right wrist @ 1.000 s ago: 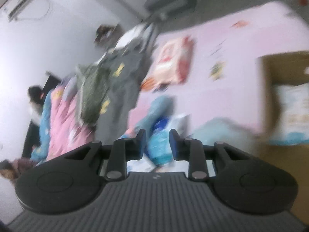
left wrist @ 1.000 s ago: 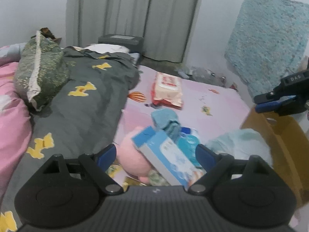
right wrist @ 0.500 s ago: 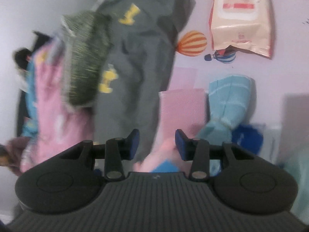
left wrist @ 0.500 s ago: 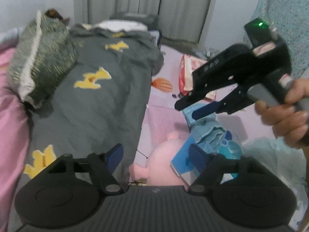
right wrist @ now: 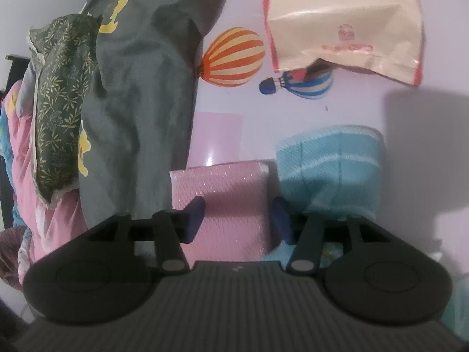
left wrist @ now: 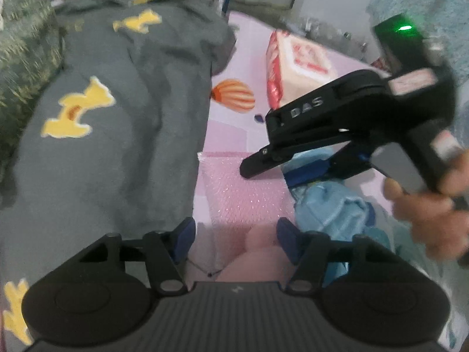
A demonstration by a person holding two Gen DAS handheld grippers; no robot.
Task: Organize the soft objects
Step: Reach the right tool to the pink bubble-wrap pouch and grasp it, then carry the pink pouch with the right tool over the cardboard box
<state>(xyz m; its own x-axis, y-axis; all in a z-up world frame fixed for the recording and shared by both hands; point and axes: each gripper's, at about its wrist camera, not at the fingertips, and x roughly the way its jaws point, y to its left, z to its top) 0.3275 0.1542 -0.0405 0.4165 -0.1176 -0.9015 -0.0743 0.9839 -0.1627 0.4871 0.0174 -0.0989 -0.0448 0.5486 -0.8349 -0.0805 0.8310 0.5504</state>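
The pink bubble mailer (right wrist: 225, 208) lies flat on the pale pink bedsheet (right wrist: 351, 102), near the camera, with the grey blanket (right wrist: 140, 111) touching its left edge and the folded blue towel (right wrist: 331, 164) just beside it on the right. Nearer still, in the left wrist view, the pink plush toy (left wrist: 252, 261) sits right under the left gripper (left wrist: 234, 237). The wet-wipes pack (right wrist: 343, 23) lies far off across the sheet, and the green pillow (right wrist: 55, 102) rests at the far left.

The right gripper (right wrist: 237, 220) hovers over the mailer; its jaws have just been opening and stand spread, pinching nothing. The left gripper's jaws have just been closing, yet they stand apart around the plush without pressing it.

The two tools are crowded together, so they could knock into each other as they come down. The mailer lies flat and looks slippery; the fingers may slide across it or catch the sheet or blanket edge instead. The left jaws could also snag the towel along with the plush.
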